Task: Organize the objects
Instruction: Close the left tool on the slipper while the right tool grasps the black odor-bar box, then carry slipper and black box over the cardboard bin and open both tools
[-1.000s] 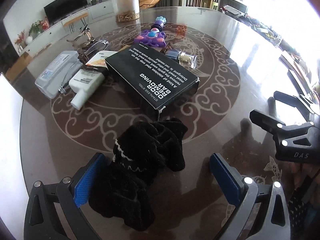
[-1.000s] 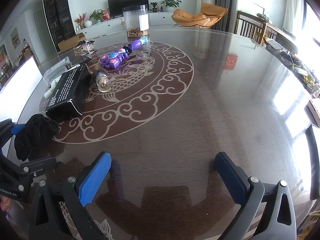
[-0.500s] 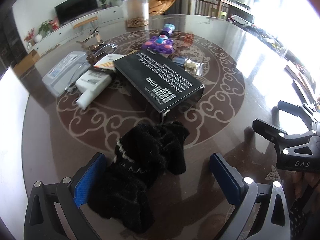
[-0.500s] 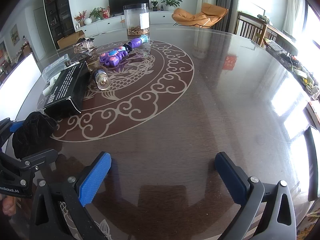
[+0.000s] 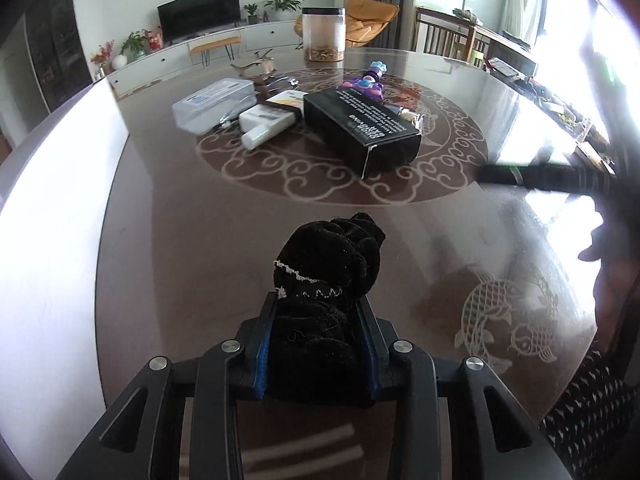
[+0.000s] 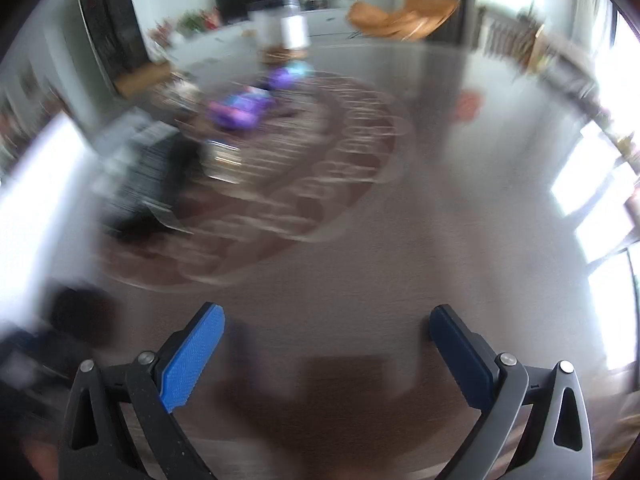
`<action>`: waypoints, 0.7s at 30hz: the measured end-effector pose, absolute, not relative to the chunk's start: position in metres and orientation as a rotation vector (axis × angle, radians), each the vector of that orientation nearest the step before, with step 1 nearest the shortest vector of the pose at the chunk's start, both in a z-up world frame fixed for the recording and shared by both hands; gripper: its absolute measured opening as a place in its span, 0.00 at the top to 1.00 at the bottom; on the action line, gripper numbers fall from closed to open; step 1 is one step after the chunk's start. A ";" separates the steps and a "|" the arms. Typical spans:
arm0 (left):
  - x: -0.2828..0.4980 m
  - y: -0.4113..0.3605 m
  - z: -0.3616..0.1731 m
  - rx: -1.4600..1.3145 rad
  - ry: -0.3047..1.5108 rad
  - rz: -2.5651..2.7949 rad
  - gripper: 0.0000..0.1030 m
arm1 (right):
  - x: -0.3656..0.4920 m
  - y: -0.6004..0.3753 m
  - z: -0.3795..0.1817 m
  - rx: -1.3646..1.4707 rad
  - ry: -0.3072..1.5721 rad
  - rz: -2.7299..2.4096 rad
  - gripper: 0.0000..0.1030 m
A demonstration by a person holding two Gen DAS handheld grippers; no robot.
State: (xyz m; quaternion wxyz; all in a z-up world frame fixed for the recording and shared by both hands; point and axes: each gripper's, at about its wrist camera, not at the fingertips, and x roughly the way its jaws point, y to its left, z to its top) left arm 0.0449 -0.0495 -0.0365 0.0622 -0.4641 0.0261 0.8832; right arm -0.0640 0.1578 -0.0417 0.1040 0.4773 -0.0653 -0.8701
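My left gripper [image 5: 317, 312] is shut on a black fuzzy cloth [image 5: 328, 268] with a thin white trim, held above the near part of the round brown table [image 5: 200, 240]. Further back lie a long black box [image 5: 362, 130], a white tube [image 5: 266, 126], a clear plastic case [image 5: 214, 104] and a purple toy [image 5: 366, 84]. My right gripper [image 6: 326, 344] is open and empty over bare tabletop. The right wrist view is motion-blurred; the black box [image 6: 148, 176] and purple toy [image 6: 240, 110] show at its left. The right gripper's arm [image 5: 548, 176] shows at the right of the left wrist view.
A clear jar with a dark lid [image 5: 323, 34] stands at the far side of the table. A small metal-capped bottle [image 5: 410, 116] lies behind the black box. A white panel [image 5: 52, 200] borders the table's left edge. Chairs and a TV cabinet stand beyond.
My left gripper has closed on the black cloth and lifted it back from the black box. The right gripper has moved fast, blurring its view, and stays open.
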 end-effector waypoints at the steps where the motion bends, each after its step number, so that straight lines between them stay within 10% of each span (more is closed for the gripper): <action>1: 0.047 -0.053 -0.037 -1.405 0.054 2.672 0.66 | -0.069 0.139 -0.032 1.384 -0.131 -2.550 0.00; 8: 0.056 -0.065 -0.035 -1.415 -0.097 2.655 0.66 | -0.153 0.041 -0.031 1.559 0.115 -2.405 0.02; 10: 0.061 -0.066 -0.033 -1.408 -0.110 2.651 0.66 | -0.165 0.041 -0.046 1.645 0.085 -2.359 0.41; 21: 0.088 -0.073 0.010 -1.213 -0.193 2.666 0.66 | -0.063 0.135 -0.008 1.427 -0.487 -2.304 0.43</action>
